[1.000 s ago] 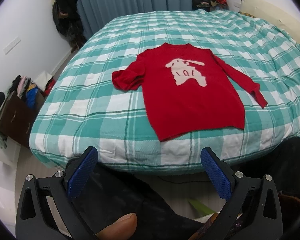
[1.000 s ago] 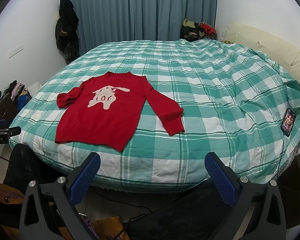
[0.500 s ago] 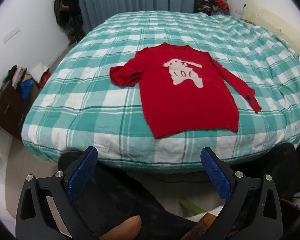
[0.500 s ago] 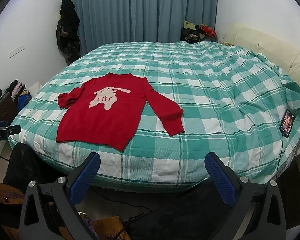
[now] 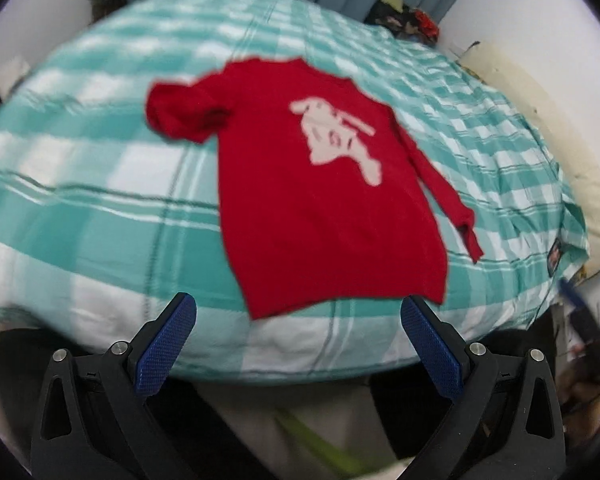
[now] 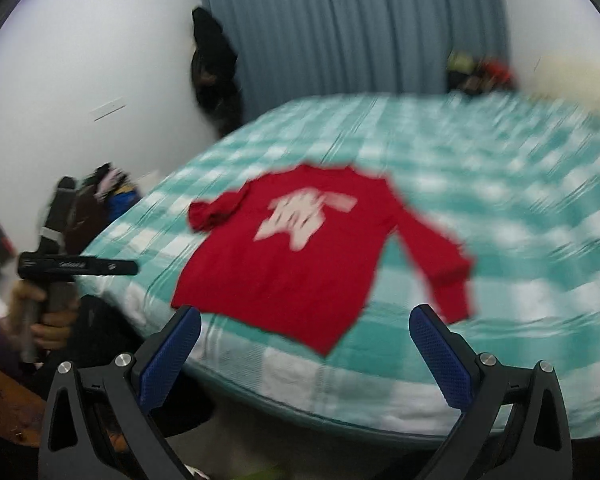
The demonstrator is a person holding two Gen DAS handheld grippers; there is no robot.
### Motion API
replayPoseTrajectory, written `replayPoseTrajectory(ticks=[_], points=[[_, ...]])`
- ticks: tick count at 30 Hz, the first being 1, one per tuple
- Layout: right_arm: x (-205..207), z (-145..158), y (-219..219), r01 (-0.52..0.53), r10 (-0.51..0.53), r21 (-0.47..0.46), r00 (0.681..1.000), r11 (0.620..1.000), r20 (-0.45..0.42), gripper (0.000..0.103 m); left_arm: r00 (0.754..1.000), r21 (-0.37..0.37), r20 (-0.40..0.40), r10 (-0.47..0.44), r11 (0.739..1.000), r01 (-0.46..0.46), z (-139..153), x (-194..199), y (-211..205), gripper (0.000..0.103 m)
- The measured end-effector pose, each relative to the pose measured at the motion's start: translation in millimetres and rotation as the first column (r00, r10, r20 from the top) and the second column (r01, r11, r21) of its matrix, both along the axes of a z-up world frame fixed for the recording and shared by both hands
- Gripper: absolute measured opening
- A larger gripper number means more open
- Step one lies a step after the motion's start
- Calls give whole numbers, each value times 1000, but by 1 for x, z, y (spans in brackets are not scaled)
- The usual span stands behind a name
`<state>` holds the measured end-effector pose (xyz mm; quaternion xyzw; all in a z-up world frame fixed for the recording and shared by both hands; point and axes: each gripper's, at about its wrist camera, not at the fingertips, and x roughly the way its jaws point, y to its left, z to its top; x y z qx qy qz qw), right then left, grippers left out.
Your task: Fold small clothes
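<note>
Two grippers are what you are holding out in front of you, and neither is carrying or touching anything. No basket, box or other container is showing clearly in either view. Your left gripper (image 5: 298, 312) is sitting with its blue-padded fingers (image 5: 166, 344) spread wide, hovering above the near edge of the bed (image 5: 80, 200), just short of the red sweater (image 5: 320, 208). Your right gripper (image 6: 304, 326) is likewise gaping, with its blue pads (image 6: 436, 354) well apart and nothing between them, hanging over the same near edge.

You are looking at the sweater lying flat, front up, on the green-and-white checked cover, with a pale animal motif (image 5: 336, 140) on its chest and its hem toward you. One sleeve is lying bunched up beside the body on the left in both views; the other is stretching out straight to the right. Both views are coming through motion-blurred. In the right wrist view your left hand (image 6: 46, 322) is gripping its tool's handle at the left edge.
</note>
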<state>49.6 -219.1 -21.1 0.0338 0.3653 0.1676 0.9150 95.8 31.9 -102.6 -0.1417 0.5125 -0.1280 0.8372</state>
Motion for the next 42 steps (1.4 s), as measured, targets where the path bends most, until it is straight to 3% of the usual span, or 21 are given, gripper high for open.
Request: replayPoseTrajectory(ticks=[2,4,6,8,11,12,13,14,15,16,17,20,23,31,34,37,42], points=[[31,-44,4,-9,14,43,993,999,-117,101,999,24,-36,23,999,-22,-30,16,-4,101],[50,-75,5,-13,31,93,981,996,-191,91,998,14,-56,41,999,-40,-48,26,-3,98],[67,-107,1,-6,50,171,965,985,-259,86,995,-9,-79,53,999,-54,-60,30,-2,82],[80,-131,-6,37,41,248,953,968,-301,85,993,-25,-107,44,999,-47,-70,32,-4,76],[89,-152,-20,112,14,339,937,934,-350,81,995,34,-94,29,999,-25,-74,29,-13,72],[94,-157,-24,127,20,381,933,916,-359,78,996,45,-87,20,999,-17,-74,29,-16,66],[96,-160,-25,135,27,410,931,902,-365,72,996,45,-86,6,999,-2,-74,28,-20,61],[98,-161,-25,130,50,445,928,886,-369,68,995,41,-95,-5,999,9,-75,28,-23,46],[101,-162,-24,116,79,471,924,874,-373,53,994,39,-112,-13,999,18,-78,29,-26,28],[104,-164,-21,101,100,479,921,872,-376,27,992,40,-123,-16,999,21,-81,32,-27,17],[107,-165,-19,93,102,459,918,884,-382,13,990,41,-138,-19,999,25,-84,33,-29,6],[112,-167,-21,115,56,383,911,917,-408,8,992,92,-128,-15,995,27,-77,32,-34,4],[100,-149,-26,90,38,310,923,946,-383,8,995,177,-91,-39,983,55,-59,22,-37,4],[68,-124,-27,16,72,224,922,974,-380,8,993,219,-92,-74,971,93,-40,-9,-23,3],[65,-134,-22,-2,77,184,913,983,-400,8,989,260,-129,-70,960,102,-59,-14,-26,3],[69,-166,-22,34,40,155,892,987,-450,8,987,295,-157,-44,951,89,-87,-10,-31,3],[66,-180,-29,88,1,177,894,980,-448,8,988,312,-151,-15,948,62,-95,-8,-33,5]])
